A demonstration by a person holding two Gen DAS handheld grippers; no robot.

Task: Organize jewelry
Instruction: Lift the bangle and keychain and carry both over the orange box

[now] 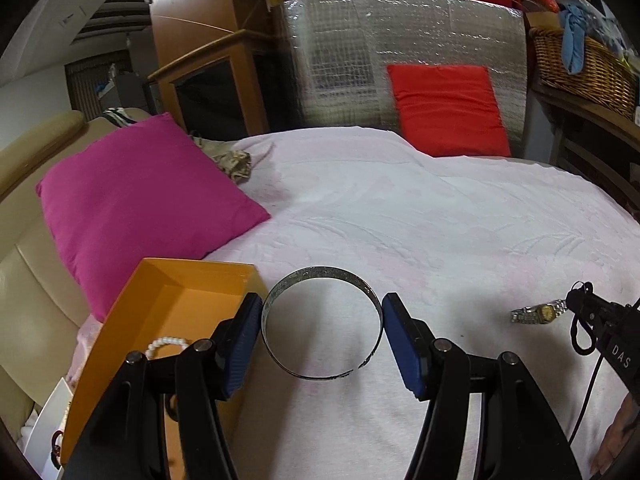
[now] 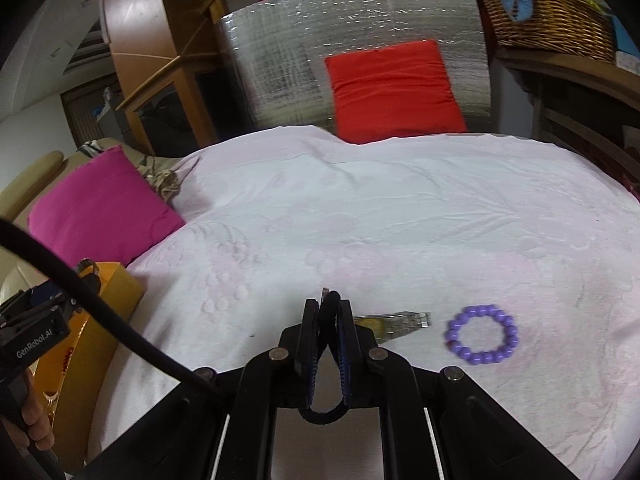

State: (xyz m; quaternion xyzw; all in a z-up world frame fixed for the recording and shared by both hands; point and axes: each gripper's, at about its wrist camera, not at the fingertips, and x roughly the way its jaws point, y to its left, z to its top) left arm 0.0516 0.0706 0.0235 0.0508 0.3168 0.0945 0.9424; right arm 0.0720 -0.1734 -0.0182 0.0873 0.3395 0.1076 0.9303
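While right tool (image 2: 325,312) pinches shut, hiding watch (image 2: 394,324) end, left tool (image 1: 322,320) spans bangle (image 1: 322,276); squeeze unclear.

Dim, warm indoor light, strong fisheye bending with black corners in both views, glare streaks on the silver foil panel (image 1: 400,60), the red cushion (image 1: 448,108) slightly motion-blurred, soft shadows under the fingers

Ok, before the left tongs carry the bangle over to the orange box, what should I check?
1. Left tongs touch silver bangle on both sides: ok.
2. Orange box open: ok.
3. Free floor in box beside pearl bracelet: ok.
4. Bangle lifted off bedspread: cannot tell.
5. Right tongs, shut, away from the path: ok.
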